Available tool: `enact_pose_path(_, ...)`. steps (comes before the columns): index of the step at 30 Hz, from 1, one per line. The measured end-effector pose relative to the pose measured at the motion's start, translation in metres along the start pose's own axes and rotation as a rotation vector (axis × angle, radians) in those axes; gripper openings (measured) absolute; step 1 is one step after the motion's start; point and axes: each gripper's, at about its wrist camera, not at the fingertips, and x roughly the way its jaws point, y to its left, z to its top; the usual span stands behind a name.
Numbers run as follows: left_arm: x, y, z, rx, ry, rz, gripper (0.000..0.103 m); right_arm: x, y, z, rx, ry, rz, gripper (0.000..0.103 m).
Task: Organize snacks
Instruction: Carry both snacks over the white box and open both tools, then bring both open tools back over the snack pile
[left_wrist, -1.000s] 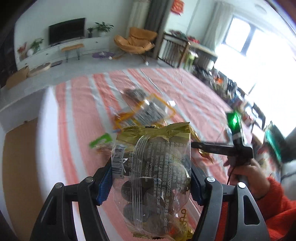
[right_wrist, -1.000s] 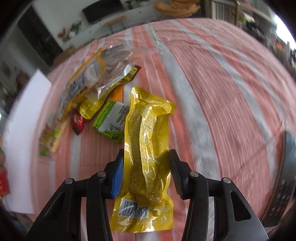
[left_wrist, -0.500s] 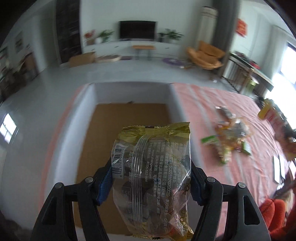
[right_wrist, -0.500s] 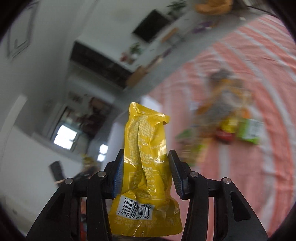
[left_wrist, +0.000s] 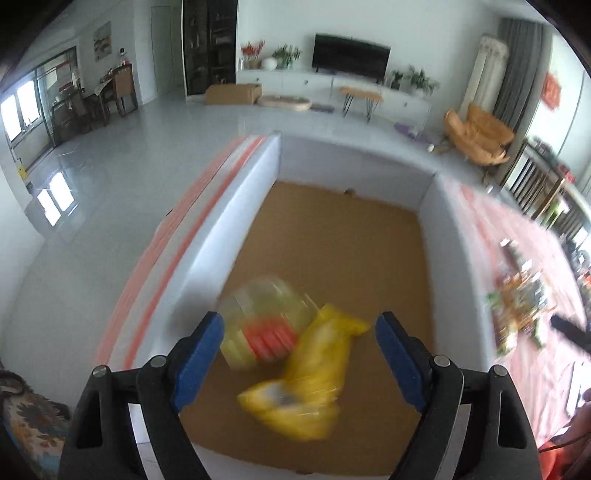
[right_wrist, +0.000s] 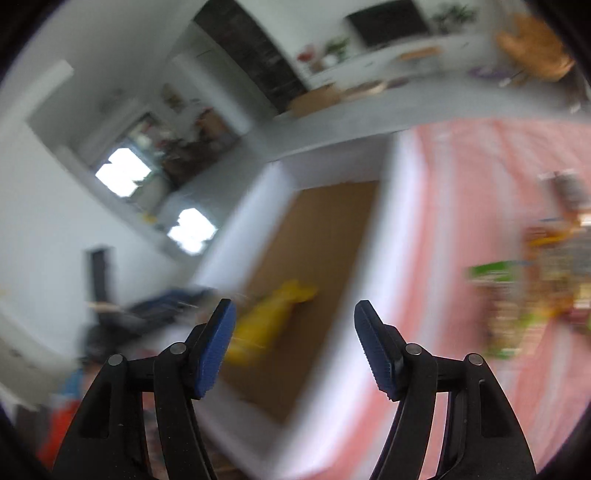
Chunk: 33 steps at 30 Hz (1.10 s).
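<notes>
Both tools hung wide and empty: left tool (left_wrist: 299, 347), right tool (right_wrist: 293, 341). Yellow plastic pouch (left_wrist: 310, 384) sat at 6 o'clock in the white cardboard-floored box (left_wrist: 236, 229); I'd drop low, mid-box.

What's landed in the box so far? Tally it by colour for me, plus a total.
Yellow packet: 1
Clear packet with a red band: 1, blurred
Total in the white box: 2
Both the left gripper and the right gripper are open and hold nothing. More snacks lie on the striped cloth, too blurred to count.
</notes>
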Motion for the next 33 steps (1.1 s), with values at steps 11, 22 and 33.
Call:
enact_pose_path(11, -0.030, -0.238, -0.027, 0.237, -0.072, -0.471, 0.103, -0.067, -0.201, -0.068, 0.124, -0.086, -0.704, 0.074)
enact_pose_path(22, 0.086, -0.350, -0.115, 0.392, 0.055, -0.307, 0.102, -0.071, -0.254, -0.076, 0.140, -0.069, -0.782, 0.074)
enact_pose_path(33, 0.133, -0.329, -0.131, 0.339, 0.065, -0.140, 0.102, -0.055, -0.277, -0.073, 0.138, -0.064, -0.762, 0.079)
